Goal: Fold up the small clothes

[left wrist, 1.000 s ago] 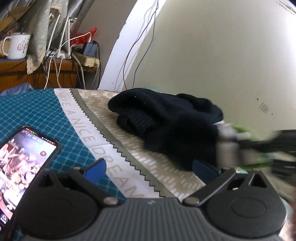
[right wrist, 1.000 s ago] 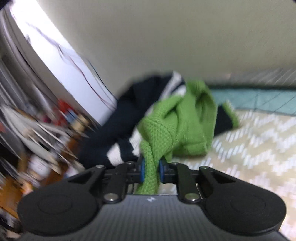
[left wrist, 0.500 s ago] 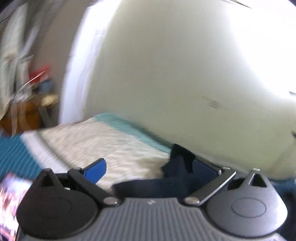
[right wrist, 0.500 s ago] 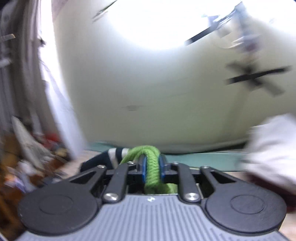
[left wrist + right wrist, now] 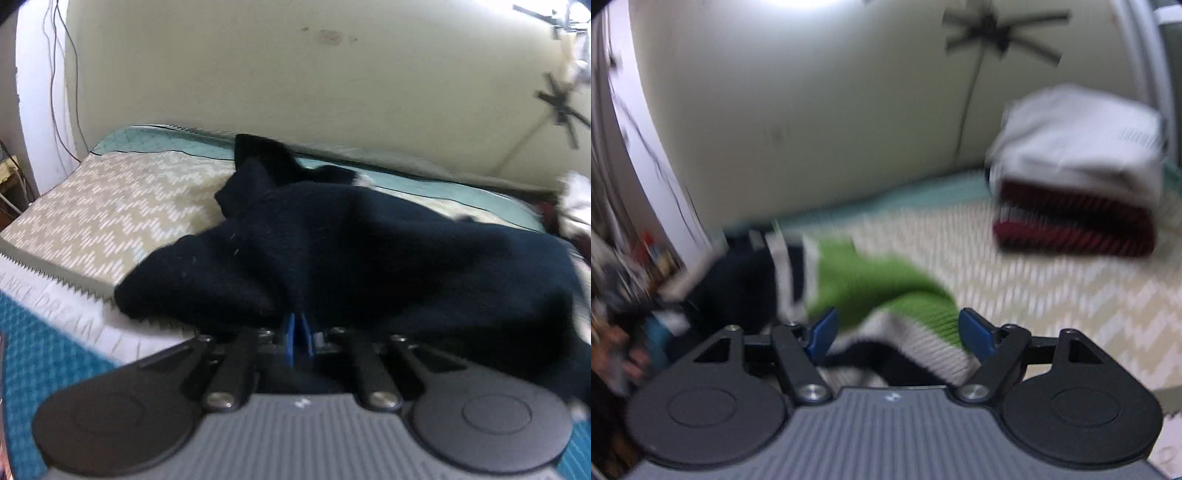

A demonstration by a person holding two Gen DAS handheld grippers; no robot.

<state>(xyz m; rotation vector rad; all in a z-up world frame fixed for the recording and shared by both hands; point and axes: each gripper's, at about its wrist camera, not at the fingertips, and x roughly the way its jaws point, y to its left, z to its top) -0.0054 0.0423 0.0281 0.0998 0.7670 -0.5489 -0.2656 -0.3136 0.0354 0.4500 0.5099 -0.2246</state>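
A small knit sweater, dark navy [image 5: 369, 243] with green and white stripes [image 5: 879, 288], lies spread on the patterned bedspread [image 5: 118, 206]. My left gripper [image 5: 297, 332] is shut on the navy fabric at its near edge. My right gripper [image 5: 897, 330] is open, its blue pads on either side of the green and white end of the sweater, which lies between and under them. The right wrist view is blurred by motion.
A folded stack of clothes, white over dark red [image 5: 1078, 173], sits at the back right of the bed by the wall. Cables hang down the wall at the left [image 5: 59, 92]. A cluttered shelf is blurred at the left [image 5: 628, 266].
My left gripper has closed on the navy fabric. My right gripper has let go of the green part and opened. The sweater has dropped onto the bed and spread out.
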